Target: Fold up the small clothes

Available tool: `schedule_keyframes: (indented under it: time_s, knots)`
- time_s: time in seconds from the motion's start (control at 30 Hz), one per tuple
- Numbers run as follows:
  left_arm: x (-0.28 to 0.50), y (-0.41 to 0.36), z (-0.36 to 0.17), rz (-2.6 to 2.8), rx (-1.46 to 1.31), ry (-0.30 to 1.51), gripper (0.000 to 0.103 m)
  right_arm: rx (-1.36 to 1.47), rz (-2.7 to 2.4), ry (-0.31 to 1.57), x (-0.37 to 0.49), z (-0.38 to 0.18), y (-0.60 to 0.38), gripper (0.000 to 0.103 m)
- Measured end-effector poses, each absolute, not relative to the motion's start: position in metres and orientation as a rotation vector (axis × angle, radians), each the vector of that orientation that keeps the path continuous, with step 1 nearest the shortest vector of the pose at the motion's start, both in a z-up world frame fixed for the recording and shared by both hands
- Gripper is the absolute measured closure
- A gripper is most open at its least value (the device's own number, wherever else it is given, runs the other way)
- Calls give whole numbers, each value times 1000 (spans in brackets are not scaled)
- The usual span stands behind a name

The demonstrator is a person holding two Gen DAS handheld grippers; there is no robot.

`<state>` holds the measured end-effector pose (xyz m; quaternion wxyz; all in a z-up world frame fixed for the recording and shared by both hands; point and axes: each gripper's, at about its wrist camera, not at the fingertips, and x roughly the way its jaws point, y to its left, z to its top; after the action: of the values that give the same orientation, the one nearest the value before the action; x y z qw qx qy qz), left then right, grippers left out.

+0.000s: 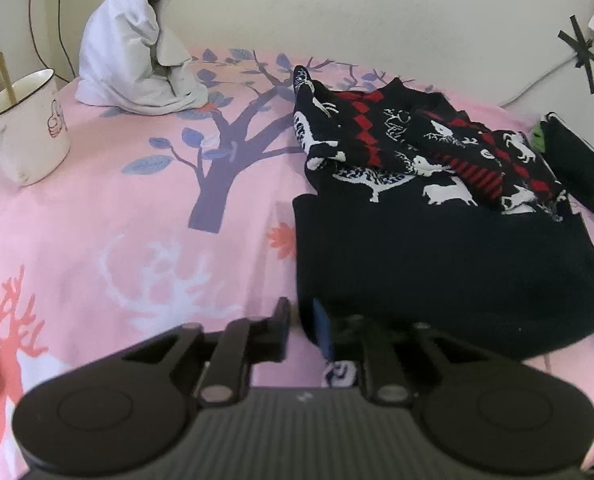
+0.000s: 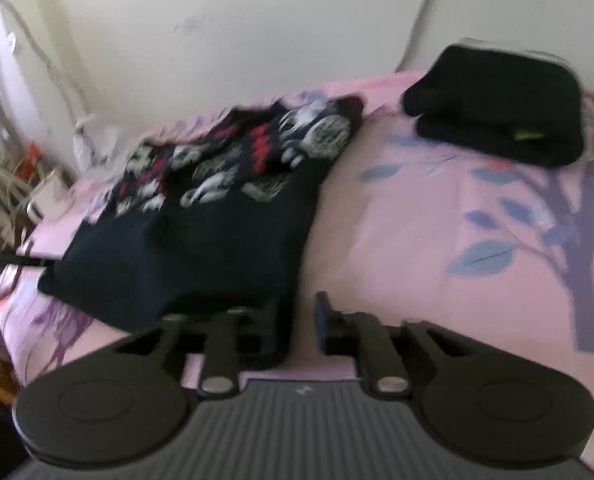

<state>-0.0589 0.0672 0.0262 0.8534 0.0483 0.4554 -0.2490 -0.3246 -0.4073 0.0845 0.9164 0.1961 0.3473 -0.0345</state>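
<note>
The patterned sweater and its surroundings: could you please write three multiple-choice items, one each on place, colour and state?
1. Where does the mug stand in the left wrist view?
A. far left
B. on the sweater
C. far right

2. What colour is the sheet?
A. green
B. pink
C. grey

3. How do the left tongs stand?
A. shut on the mug
B. out of view
C. apart at the sweater's near corner

Key: A, the mug sits far left; B, the sheet is pink; C, the left tongs straddle the sweater hem.
</note>
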Motion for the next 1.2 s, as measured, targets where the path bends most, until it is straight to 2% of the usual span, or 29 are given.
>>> schedule_keyframes:
  time_s: [0.03,0.07,0.2,0.23,0.33,0.57,0.73,0.8,0.83,0.87,0.9,0.93,1.03,1.2]
  knots:
    - [-57,73,34,-532,80,942,75,415,-83,669,-329,96,-415,71]
    - [-53,78,45,-539,55,919,72,416,-100,621,-331,107,-422,69]
    - [-22,68,89,-528,64,795,70,413,-95,531,-300,152,-448,61]
    - [-11,55,99,-540,83,764,67,413,-71,525,-285,158,-451,57]
    - [29,4,111,-613,129,713,53,412,15,545,-216,168,-460,53]
    - [135,-126,73,-661,133,813,53,501,83,729,-33,131,-466,45]
    - [171,-188,26,-673,210,905,53,500,142,845,43,89,-459,36]
    - [176,-201,9,-667,260,942,59,478,150,897,60,70,-455,36]
    - [177,-203,2,-656,286,957,71,458,141,910,64,64,-453,37]
    - [174,-203,1,-655,293,931,76,433,135,888,64,63,-451,56]
    - [172,-201,3,-654,297,928,90,412,142,897,65,65,-448,75]
    - [169,-199,5,-650,291,929,92,412,147,897,62,68,-447,89]
    - [146,-177,29,-684,241,891,93,381,171,823,31,96,-437,90]
    - [55,-129,85,-756,237,742,93,279,235,689,-64,160,-402,91]
